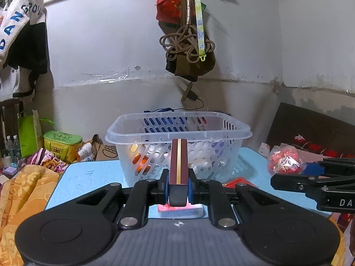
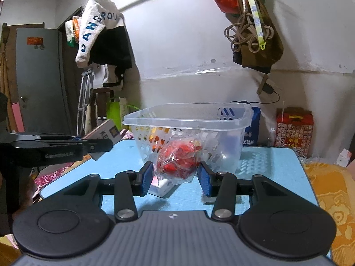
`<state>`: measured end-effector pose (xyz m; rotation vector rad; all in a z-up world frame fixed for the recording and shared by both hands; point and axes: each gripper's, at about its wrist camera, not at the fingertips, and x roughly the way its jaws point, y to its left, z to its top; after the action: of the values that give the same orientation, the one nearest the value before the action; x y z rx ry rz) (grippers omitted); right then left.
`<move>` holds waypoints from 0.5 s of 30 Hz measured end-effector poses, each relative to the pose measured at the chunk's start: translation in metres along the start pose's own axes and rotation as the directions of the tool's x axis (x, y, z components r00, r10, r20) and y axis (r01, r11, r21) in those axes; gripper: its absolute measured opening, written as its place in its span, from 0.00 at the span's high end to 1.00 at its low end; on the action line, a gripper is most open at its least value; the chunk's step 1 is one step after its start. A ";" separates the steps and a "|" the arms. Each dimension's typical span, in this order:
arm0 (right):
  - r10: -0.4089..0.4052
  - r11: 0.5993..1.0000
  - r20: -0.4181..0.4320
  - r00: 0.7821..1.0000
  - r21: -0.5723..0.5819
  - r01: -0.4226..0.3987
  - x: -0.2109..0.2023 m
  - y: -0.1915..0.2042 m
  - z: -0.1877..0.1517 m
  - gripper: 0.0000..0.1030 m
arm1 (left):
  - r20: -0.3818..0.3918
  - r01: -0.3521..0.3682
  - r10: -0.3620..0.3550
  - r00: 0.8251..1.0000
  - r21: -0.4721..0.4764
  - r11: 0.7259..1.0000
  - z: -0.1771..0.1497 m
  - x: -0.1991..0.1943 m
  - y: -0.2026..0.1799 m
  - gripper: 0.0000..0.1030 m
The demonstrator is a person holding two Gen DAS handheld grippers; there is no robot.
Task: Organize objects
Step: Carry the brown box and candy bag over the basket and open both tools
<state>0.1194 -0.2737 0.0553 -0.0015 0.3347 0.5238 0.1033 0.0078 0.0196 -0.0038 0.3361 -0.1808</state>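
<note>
maroon box with a gold stripe (image 1: pixel 178 168) clamped edge-on between the blue pads of the left gripper (image 1: pixel 177 187), held above a flat red and white packet (image 1: pixel 180 209) on the light blue table (image 1: pixel 88 177). right gripper (image 2: pixel 175 177), jaws set around a clear bag of red items (image 2: pixel 177 163); whether the pads press it cannot be told. beyond both, a clear slotted plastic basket (image 1: pixel 177 124) stands on the table, coloured items inside. behind it, the white wall (image 1: pixel 111 55) with hanging bags.

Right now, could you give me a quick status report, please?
Left gripper shut on maroon box. Right gripper holding red bag. Basket ahead, nothing blocking.
</note>
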 end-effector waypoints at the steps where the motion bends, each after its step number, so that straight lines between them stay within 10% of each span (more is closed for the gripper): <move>1: -0.002 1.000 -0.001 1.000 0.000 0.002 0.000 0.000 0.000 0.54 | 0.003 -0.001 0.001 1.000 -0.001 1.000 0.000 -0.001 0.001 0.82; 11: -0.048 0.999 0.031 0.998 -0.021 0.049 0.039 0.000 0.069 0.54 | 0.044 0.027 -0.022 0.999 -0.123 0.992 0.055 0.013 0.013 0.82; 15: -0.043 0.997 -0.091 0.995 -0.060 0.038 0.103 -0.022 0.110 0.54 | -0.013 -0.005 0.002 1.000 -0.188 0.982 0.102 0.068 0.030 0.81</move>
<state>0.2481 -0.2323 0.1253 -0.0887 0.4083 0.4942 0.2050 0.0224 0.0922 -0.1886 0.3650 -0.1452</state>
